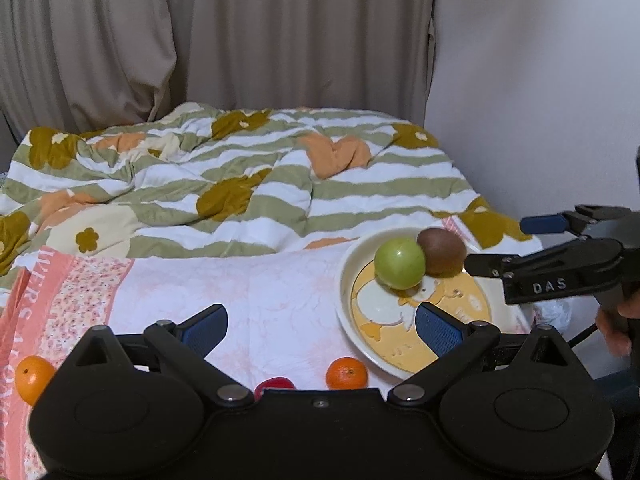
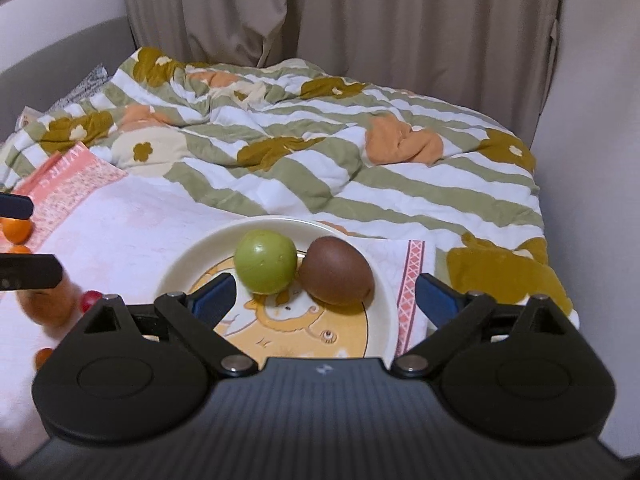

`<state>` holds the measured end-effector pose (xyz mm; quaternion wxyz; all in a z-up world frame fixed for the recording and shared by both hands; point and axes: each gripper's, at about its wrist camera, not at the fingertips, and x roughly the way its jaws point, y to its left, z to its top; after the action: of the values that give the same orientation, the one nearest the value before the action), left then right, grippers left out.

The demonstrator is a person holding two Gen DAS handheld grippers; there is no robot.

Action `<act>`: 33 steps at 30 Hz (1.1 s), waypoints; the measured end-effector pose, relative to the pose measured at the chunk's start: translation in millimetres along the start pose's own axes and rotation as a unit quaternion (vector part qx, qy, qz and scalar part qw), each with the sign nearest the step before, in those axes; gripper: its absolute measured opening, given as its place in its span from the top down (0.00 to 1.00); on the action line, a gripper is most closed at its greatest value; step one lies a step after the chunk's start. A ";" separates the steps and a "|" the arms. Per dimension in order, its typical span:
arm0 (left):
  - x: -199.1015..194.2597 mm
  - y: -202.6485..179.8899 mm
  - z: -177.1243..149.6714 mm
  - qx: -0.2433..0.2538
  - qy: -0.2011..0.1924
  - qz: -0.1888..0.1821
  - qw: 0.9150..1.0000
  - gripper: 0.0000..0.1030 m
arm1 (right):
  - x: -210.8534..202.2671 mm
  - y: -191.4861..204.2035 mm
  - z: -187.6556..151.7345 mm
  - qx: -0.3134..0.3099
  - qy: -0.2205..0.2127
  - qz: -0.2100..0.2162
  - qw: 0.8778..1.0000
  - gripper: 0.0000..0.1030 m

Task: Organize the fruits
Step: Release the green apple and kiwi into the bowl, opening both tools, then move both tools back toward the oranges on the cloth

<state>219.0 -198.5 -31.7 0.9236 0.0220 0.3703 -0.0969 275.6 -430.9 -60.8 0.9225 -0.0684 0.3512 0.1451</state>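
Note:
A cream plate point(image 1: 360, 344) point(image 2: 180, 256) with a cartoon print lies on the pink cloth. It holds a green round fruit point(image 1: 399, 264) point(image 2: 266, 267) touching a brown egg-shaped fruit point(image 1: 442, 251) point(image 2: 337, 270). My left gripper point(image 1: 320, 326) is open and empty, left of the plate. An orange point(image 1: 346, 373), a red fruit point(image 1: 275, 384) and a second orange point(image 1: 33, 376) lie just below it. My right gripper point(image 2: 324, 298) is open and empty, over the plate's near side. It shows from the side in the left wrist view point(image 1: 508, 242). The left gripper's fingers point(image 2: 30, 270) show at the left edge.
A rumpled green-striped flowered quilt point(image 1: 240, 168) point(image 2: 320, 140) covers the bed behind the cloth. Beige curtains point(image 1: 240, 32) and a white wall point(image 1: 540, 80) stand behind. Oranges point(image 2: 16, 230) and a small red fruit point(image 2: 90, 299) lie left of the plate.

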 end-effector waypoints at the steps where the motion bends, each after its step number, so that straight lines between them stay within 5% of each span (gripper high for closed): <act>1: -5.6 -1.7 0.2 0.000 -0.004 0.001 1.000 0.01 | -7.0 1.2 1.1 0.003 -0.001 -0.001 1.000 0.00; 18: -134.6 -13.4 -38.9 -0.018 -0.070 0.053 0.996 0.00 | -142.6 36.9 -14.7 0.033 -0.023 -0.015 0.999 0.00; 33: -188.5 62.8 -90.1 -0.039 -0.074 0.107 0.991 0.00 | -175.2 103.9 -37.9 0.072 -0.016 -0.018 0.997 0.00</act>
<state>36.8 -96.2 30.8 0.9535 0.0181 0.3003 0.0159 94.4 -379.4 25.4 0.9330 -0.0062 0.3445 0.1040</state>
